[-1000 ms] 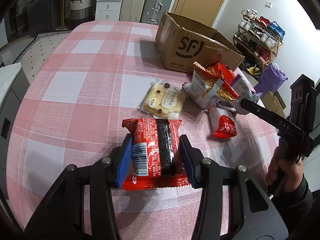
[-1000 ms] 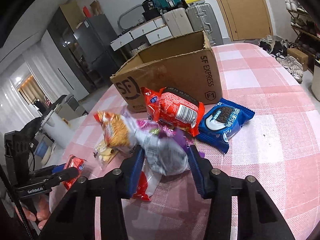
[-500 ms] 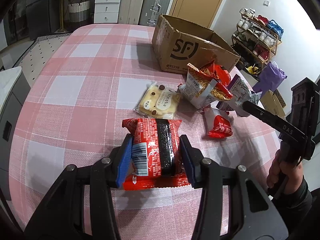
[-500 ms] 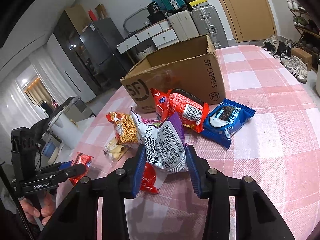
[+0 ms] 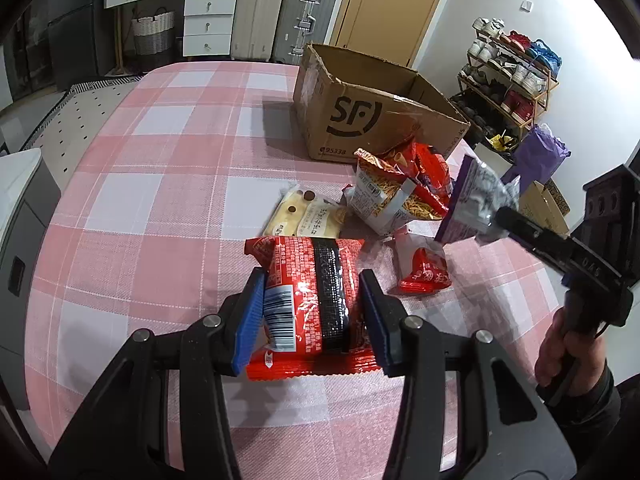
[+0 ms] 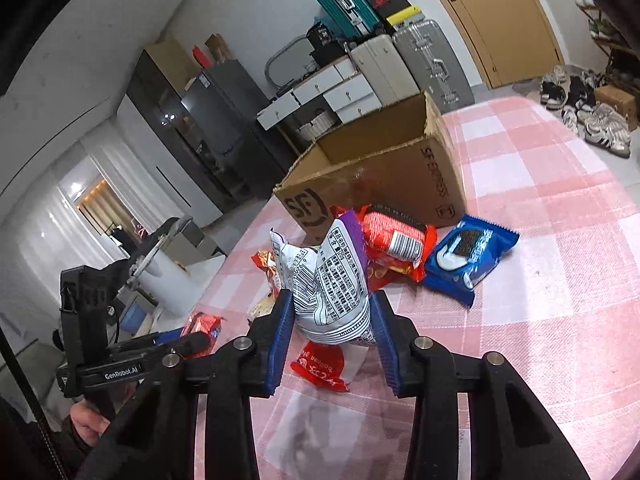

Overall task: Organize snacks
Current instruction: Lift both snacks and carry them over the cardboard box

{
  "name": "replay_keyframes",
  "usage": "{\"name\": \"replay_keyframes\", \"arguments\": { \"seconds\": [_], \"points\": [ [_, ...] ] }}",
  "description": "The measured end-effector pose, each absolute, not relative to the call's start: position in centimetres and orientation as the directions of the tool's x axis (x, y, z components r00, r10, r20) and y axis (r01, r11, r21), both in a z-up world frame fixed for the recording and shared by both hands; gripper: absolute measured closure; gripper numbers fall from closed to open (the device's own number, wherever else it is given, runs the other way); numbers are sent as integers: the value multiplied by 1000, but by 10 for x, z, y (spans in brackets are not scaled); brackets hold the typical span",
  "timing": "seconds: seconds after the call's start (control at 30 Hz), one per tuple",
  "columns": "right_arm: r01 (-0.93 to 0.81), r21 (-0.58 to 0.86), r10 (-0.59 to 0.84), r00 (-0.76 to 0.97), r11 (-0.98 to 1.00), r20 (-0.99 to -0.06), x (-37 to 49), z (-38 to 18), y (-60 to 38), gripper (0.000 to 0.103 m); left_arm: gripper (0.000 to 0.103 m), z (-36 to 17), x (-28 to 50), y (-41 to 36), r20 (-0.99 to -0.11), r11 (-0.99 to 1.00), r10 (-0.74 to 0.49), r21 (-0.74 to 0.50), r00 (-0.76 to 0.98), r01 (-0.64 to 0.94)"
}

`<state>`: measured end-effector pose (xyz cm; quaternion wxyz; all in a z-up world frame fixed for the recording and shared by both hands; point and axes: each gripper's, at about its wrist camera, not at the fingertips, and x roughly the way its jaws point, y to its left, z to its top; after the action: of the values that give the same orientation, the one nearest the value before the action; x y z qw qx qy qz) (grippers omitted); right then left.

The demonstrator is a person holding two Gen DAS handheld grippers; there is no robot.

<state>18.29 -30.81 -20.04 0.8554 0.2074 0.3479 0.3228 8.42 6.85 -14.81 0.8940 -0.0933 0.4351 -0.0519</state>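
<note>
The left gripper has its blue-padded jaws closed against both sides of a red plastic snack packet with a black stripe. The packet's long axis runs straight away from the camera, with its far crimped end pointing toward the open brown cardboard box printed with "SF". Whether it rests on the pink and white checked tablecloth or sits just above it cannot be told. Its near crimped edge is partly hidden behind the pads.

The right gripper squeezes a white and purple foil snack bag printed with a barcode. The bag stands nearly upright, its long axis rising from the jaws and leaning slightly left, top end toward the box. In the left wrist view it appears lifted clear of the cloth, and its lower end is crumpled between the pads.

Near the box lie a blue cookie packet, a red-orange packet with a barcode, an orange and white noodle-snack bag, a pale yellow clear-wrapped pastry and a small red and white packet. In the right wrist view the held bag hides much of this pile. Small print on every wrapper is too fine to read.
</note>
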Motion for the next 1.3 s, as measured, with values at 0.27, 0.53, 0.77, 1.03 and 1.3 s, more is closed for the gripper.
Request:
{"name": "replay_keyframes", "arguments": {
  "seconds": [0.27,0.53,0.77,1.03,1.3],
  "points": [
    [-382,652,732,536,655,-421,183,-205,-320,65,60,-147,88,66,-766,978,-176,-210,618,18],
    [-431,646,747,564,630,-352,186,-167,-330,65,60,-116,103,58,-731,982,-174,-182,660,58],
    [-473,632,755,584,615,-297,197,-126,-336,65,60,-77,132,49,-705,980,-194,-177,682,95],
    [-504,613,756,603,608,-254,219,-86,-340,65,60,-38,172,37,-694,978,-208,-173,689,121],
    [-517,601,754,613,609,-237,248,-52,-341,65,60,4,213,19,-668,975,-222,-165,710,150]
  ]
}}
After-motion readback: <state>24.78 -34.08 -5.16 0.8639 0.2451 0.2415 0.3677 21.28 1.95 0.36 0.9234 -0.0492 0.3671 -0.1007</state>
